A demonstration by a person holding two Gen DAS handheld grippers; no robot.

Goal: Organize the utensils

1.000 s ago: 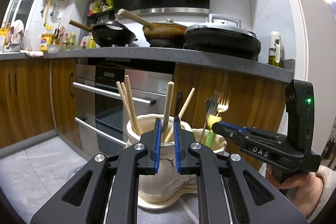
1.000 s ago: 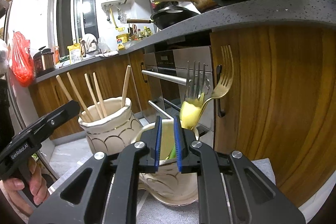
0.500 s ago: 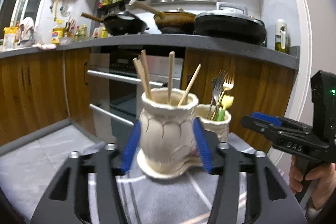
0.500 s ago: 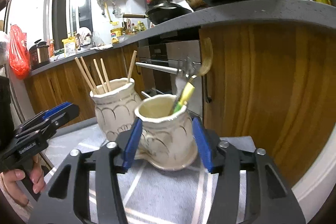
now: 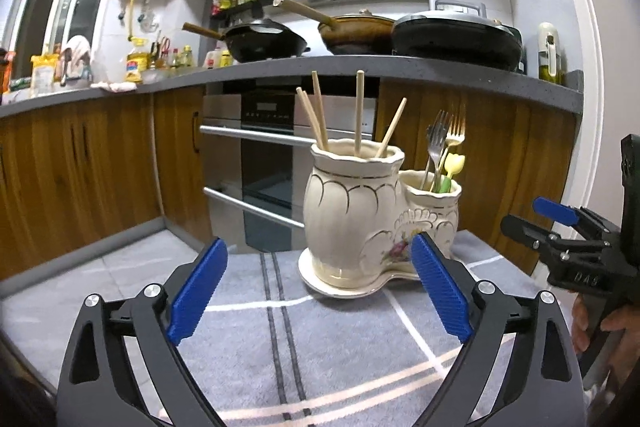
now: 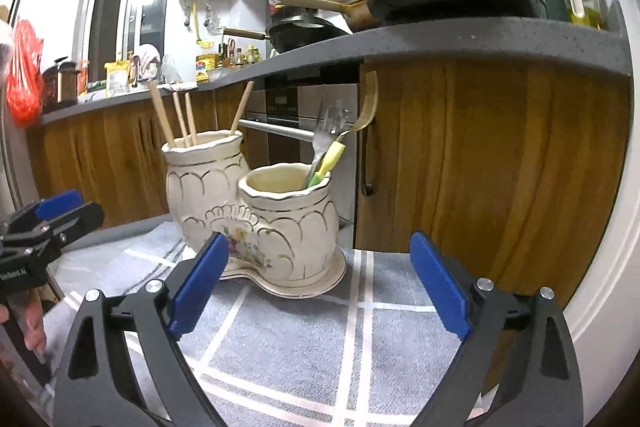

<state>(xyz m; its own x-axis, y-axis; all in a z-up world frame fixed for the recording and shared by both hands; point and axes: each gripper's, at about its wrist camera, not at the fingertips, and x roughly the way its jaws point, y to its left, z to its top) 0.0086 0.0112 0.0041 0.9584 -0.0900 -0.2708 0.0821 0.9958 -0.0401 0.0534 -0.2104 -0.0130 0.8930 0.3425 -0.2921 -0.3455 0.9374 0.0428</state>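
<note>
Ahead of both my grippers, beyond the table, ran the dark countertop (image 5: 440,69) over wooden cabinets (image 6: 500,155), with the oven (image 5: 276,163) set into them. Under my grippers lay the grey striped cloth (image 5: 332,339) that covered the table. On it, straight ahead of my left gripper (image 5: 318,291) and a little to its right, stood the cream double holder (image 5: 352,215), two joined pots on one shared base. From my right gripper (image 6: 320,285) the same holder stood ahead and slightly left, its smaller pot (image 6: 292,223) the nearer one. The taller pot (image 5: 348,203) held the wooden chopsticks (image 5: 359,111), which leaned apart above its rim. The smaller pot held the forks (image 5: 442,135) and a yellow-tipped green utensil (image 6: 330,159), all leaning toward the cabinets. My left gripper's jaws were opening, spread wide, with nothing pressed between the blue pads (image 5: 198,291); the holder stood just beyond them, untouched. My right gripper's jaws were opening too, also wide and empty, short of the holder. Each gripper showed at the far edge of the other's view, well apart from the holder.
</note>
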